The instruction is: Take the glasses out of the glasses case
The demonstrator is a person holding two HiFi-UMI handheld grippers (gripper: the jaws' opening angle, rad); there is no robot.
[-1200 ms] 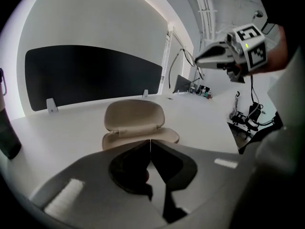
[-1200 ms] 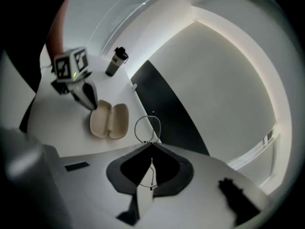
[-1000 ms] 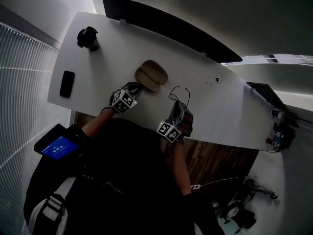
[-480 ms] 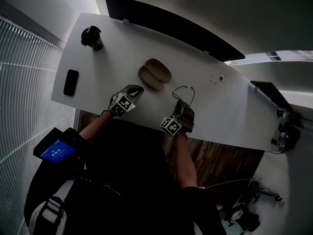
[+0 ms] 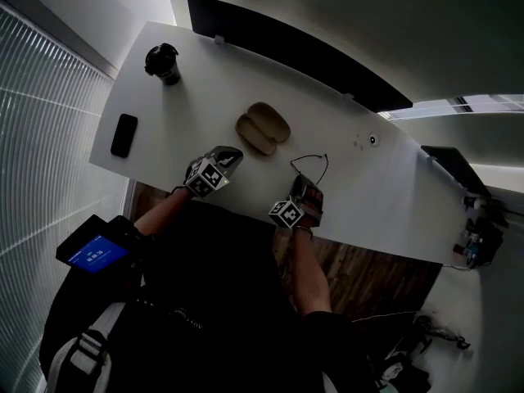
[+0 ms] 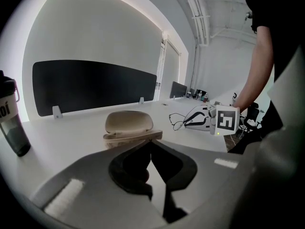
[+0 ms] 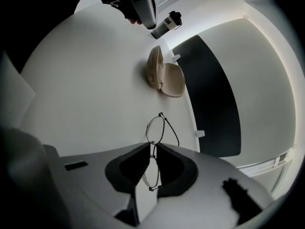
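Stock as I read it from my station: one white counter [image 5: 246,80], one dark partition panel [image 5: 303,47] along its far edge, one glasses case [image 5: 263,128], one pair of glasses [image 7: 156,130], one dark drinking bottle [image 5: 164,62], one black phone [image 5: 124,135], and two grippers. The case is tan, oval and hard-shelled. It lies open on the counter with its two halves hinged apart, and I can see nothing inside it. The glasses are out of the case and well apart from it, to its right in the head view. They have a thin dark wire frame with rounded lenses and slim temples. The right gripper [image 7: 153,145] has its fingers pinched on the frame at the bridge and just beginning to part, with one lens standing clear beyond the tips and the other lying back between the fingers. I cannot tell whether the frame touches the counter. The left gripper [image 6: 150,142] is near the case on my side, its fingers pressed together with nothing between them, pointing towards the case without touching it. The bottle stands upright near the far left corner. The phone lies flat near the left edge.
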